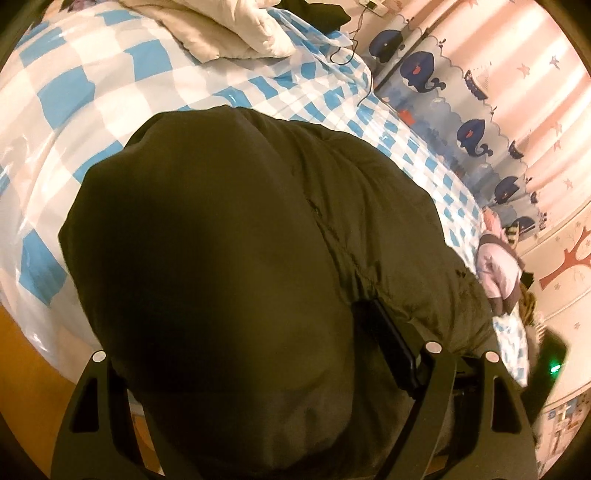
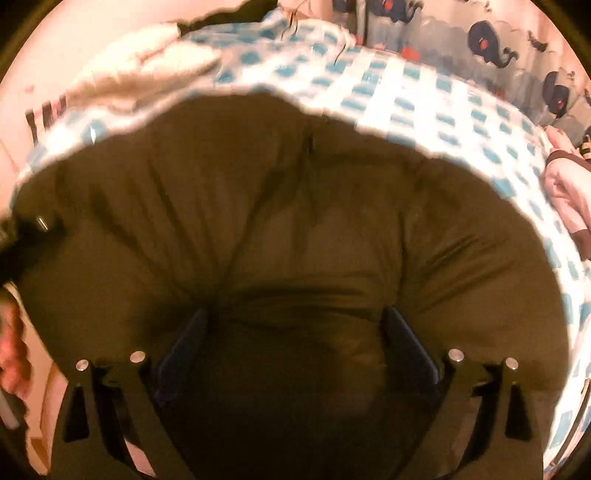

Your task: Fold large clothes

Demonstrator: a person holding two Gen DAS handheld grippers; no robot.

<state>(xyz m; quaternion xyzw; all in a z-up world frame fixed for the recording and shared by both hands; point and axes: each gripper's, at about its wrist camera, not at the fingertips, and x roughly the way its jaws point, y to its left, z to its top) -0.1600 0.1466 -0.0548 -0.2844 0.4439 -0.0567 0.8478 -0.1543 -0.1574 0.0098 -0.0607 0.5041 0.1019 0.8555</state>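
The left tongs are buried in a dark olive padded jacket: its bulk swells up between the two arms and hides the left one's tip, while the right finger lies against the cloth. Whether they pinch the jacket or merely stand wide around it I cannot tell. The jacket lies on a bed under a blue-and-white checked cover, spreading ahead of the tongs. Beyond it, a cream quilt is heaped at the far end, and to the right hangs a curtain with whales (a pink garment sits at the bed's right edge).

The right tongs stand spread wide over the same jacket, a soft fold bulging between the two blue fingers, which do not squeeze it. The checked cover shows past the jacket's far edge.
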